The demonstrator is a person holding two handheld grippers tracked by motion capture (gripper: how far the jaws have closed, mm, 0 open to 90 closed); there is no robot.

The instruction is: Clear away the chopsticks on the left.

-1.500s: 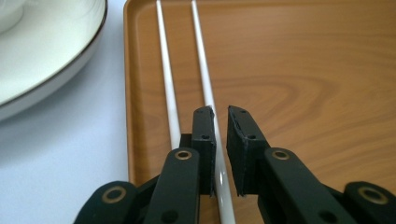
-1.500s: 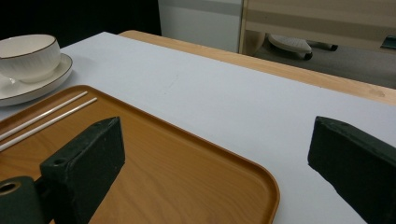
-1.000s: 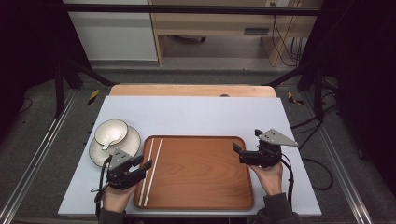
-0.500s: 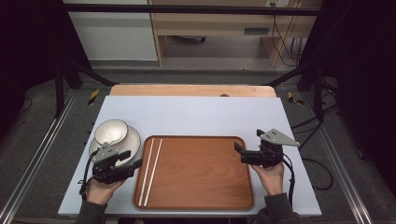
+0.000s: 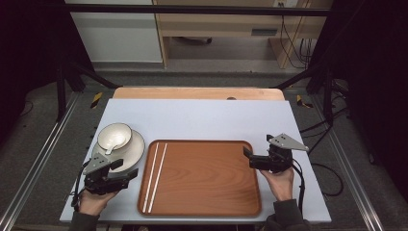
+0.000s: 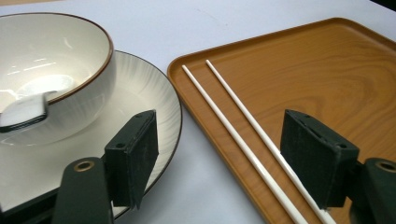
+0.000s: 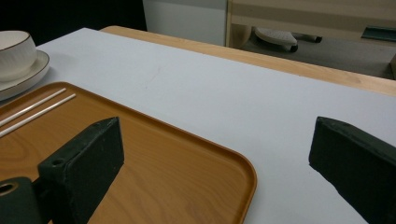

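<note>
Left gripper [image 5: 126,174], released, hovers just left of the wooden tray [image 5: 207,202] holding chopsticks [image 5: 155,176]; right gripper [image 5: 248,157], released, straddles its right rim. Likely next: grasping the chopsticks.

Your left gripper [image 5: 126,172] and right gripper [image 5: 248,157] are black, each topped by a grey three-cornered plate and trailing a black cable. The jaws are blocky dark pads [image 6: 134,154] on rounded black arms, each arm with a brass-ringed screw hole. You wear dark sleeves [image 5: 287,216].
</note>
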